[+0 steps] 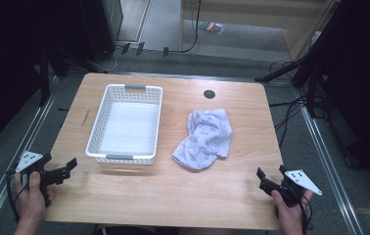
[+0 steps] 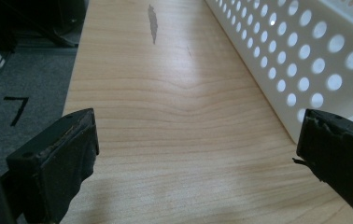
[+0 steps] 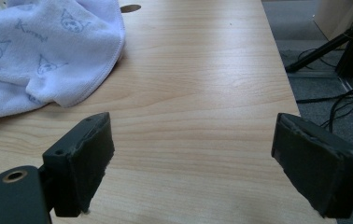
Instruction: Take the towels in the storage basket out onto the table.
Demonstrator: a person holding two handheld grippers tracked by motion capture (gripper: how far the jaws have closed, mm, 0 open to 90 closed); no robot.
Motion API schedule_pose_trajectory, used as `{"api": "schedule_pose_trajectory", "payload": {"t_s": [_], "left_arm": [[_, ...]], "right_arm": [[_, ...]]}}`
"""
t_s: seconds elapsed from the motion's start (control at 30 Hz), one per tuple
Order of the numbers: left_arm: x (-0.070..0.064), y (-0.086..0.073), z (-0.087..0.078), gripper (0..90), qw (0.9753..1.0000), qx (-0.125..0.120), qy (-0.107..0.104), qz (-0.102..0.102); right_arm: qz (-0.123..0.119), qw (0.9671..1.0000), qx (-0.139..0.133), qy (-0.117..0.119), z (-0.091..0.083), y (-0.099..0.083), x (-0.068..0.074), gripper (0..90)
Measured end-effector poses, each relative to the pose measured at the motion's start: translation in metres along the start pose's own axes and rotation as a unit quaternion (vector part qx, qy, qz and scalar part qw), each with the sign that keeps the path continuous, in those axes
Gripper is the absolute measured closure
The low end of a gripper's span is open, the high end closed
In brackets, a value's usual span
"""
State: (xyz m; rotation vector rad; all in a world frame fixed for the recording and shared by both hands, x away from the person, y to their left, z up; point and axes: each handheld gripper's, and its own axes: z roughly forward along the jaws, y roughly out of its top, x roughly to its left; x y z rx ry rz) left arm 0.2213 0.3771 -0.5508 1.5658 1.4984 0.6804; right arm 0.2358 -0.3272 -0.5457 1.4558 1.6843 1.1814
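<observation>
At the near edge of the table [image 1: 173,196], either side of the basket, you hold two claws, both with jaws spread apart and empty: the left claw [image 1: 59,168] sits just beside the basket's near left corner, the right claw [image 1: 270,177] well to its right. Your likely job is getting the towel [image 1: 203,138] into the basket [image 1: 105,112]. The towel lies crumpled just right of it. Bring the right claw in low, pinch a raised fold, not the flat hem. Count: one towel, one white basket, one dark hole [image 1: 209,94] beyond.
</observation>
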Motion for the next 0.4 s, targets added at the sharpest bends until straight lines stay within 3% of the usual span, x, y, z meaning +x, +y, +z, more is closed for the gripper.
{"api": "schedule_pose_trajectory", "payload": {"t_s": [0.17,0.4], "left_arm": [[-0.0045,-0.0007,0.0018,0.6,0.9998,0.009,0.007,0.018],[-0.0039,-0.0003,0.0027,0.6,0.9998,0.010,0.008,0.015]], "right_arm": [[0.003,1.0000,-0.001,0.002,-0.0004,0.0000,-0.0004,13.2],[0.004,1.0000,-0.002,0.002,-0.0006,0.0000,-0.0005,13.2]]}}
